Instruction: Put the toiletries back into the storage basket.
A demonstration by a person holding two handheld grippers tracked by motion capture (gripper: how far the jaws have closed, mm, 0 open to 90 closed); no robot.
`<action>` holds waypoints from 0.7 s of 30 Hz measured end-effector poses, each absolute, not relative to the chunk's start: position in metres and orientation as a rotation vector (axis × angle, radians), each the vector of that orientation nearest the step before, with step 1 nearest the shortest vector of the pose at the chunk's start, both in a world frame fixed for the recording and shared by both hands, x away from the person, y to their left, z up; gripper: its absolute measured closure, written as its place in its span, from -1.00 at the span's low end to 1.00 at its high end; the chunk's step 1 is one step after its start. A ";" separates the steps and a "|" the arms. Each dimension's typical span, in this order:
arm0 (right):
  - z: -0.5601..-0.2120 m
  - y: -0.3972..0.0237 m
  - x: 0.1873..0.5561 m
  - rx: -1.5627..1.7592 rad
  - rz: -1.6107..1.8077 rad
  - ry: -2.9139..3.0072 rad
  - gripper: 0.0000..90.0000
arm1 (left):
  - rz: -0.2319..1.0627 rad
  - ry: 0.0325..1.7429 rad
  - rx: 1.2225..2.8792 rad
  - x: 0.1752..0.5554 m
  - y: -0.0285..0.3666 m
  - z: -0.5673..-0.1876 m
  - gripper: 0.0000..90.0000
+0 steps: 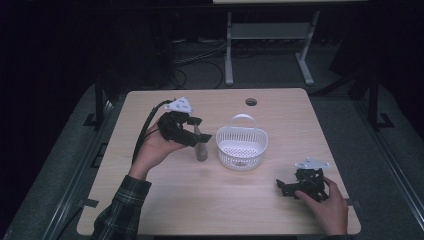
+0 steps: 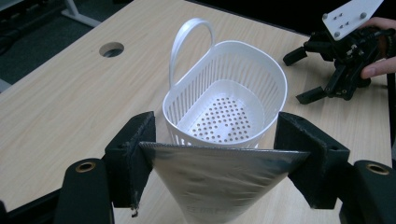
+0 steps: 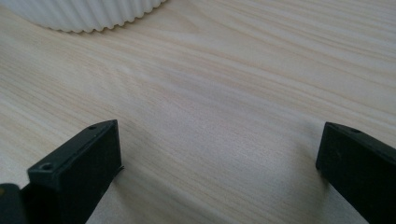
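My left gripper (image 1: 197, 131) is shut on the top edge of a silvery foil pouch (image 1: 201, 150), which hangs down from the jaws just left of a white slotted basket (image 1: 255, 152). In the left gripper view the pouch (image 2: 219, 182) spans the gap between both pads (image 2: 133, 154) and narrows downward, with the basket (image 2: 261, 74) and its upright handle right behind it. The basket holds nothing that I can see. My right gripper (image 1: 281, 187) lies low on the table at the front right, jaws wide open with nothing between them (image 3: 219, 154).
The light wooden table (image 1: 165, 200) has a round cable hole (image 1: 251, 102) at its far edge. The basket's ribbed wall (image 3: 88, 14) is beyond the right gripper. Past the table stand a desk frame's legs (image 1: 229, 50) and floor cables.
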State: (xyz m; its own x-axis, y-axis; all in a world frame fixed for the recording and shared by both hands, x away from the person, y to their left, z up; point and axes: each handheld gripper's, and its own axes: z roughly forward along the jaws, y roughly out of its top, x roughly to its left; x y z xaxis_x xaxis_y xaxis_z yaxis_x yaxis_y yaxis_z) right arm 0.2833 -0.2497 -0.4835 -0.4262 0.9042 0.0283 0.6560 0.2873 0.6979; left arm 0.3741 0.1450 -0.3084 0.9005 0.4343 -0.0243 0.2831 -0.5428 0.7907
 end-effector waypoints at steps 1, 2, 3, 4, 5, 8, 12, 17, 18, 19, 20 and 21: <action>-0.483 -0.250 0.283 1.407 0.914 2.189 -1.00 | 0.219 0.509 2.180 0.374 0.144 -0.307 -0.34; -0.483 -0.250 0.283 1.406 0.914 2.189 -1.00 | 0.221 0.510 2.179 0.375 0.144 -0.305 -0.34; -0.483 -0.250 0.283 1.407 0.914 2.189 -1.00 | 0.224 0.501 2.182 0.375 0.144 -0.303 -0.34; -0.483 -0.250 0.283 1.406 0.914 2.190 -1.00 | 0.227 0.502 2.180 0.375 0.143 -0.301 -0.34; -0.483 -0.250 0.283 1.407 0.914 2.190 -1.00 | 0.227 0.505 2.172 0.376 0.142 -0.300 -0.34; -0.483 -0.250 0.283 1.406 0.913 2.190 -1.00 | 0.236 0.494 2.175 0.377 0.140 -0.295 -0.34; -0.483 -0.250 0.283 1.406 0.914 2.189 -1.00 | 0.240 0.481 2.172 0.378 0.137 -0.290 -0.34; -0.483 -0.250 0.283 1.406 0.914 2.190 -1.00 | 0.243 0.473 2.170 0.380 0.134 -0.286 -0.34; -0.483 -0.250 0.283 1.407 0.914 2.189 -1.00 | 0.243 0.473 2.172 0.380 0.133 -0.285 -0.34; -0.483 -0.250 0.283 1.406 0.914 2.189 -1.00 | 0.246 0.469 2.169 0.381 0.132 -0.284 -0.34; -0.483 -0.250 0.283 1.407 0.913 2.189 -1.00 | 0.246 0.470 2.170 0.381 0.131 -0.283 -0.34; -0.483 -0.250 0.283 1.406 0.913 2.189 -1.00 | 0.246 0.468 2.163 0.381 0.131 -0.283 -0.34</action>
State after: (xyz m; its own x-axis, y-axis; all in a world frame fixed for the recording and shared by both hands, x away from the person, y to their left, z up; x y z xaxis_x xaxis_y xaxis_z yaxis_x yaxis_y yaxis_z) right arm 0.2833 -0.2498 -0.4834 -0.4263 0.9042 0.0282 0.6561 0.2876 0.6977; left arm 0.3811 0.1307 -0.2829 0.9094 0.4159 0.0065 0.2408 -0.5391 0.8071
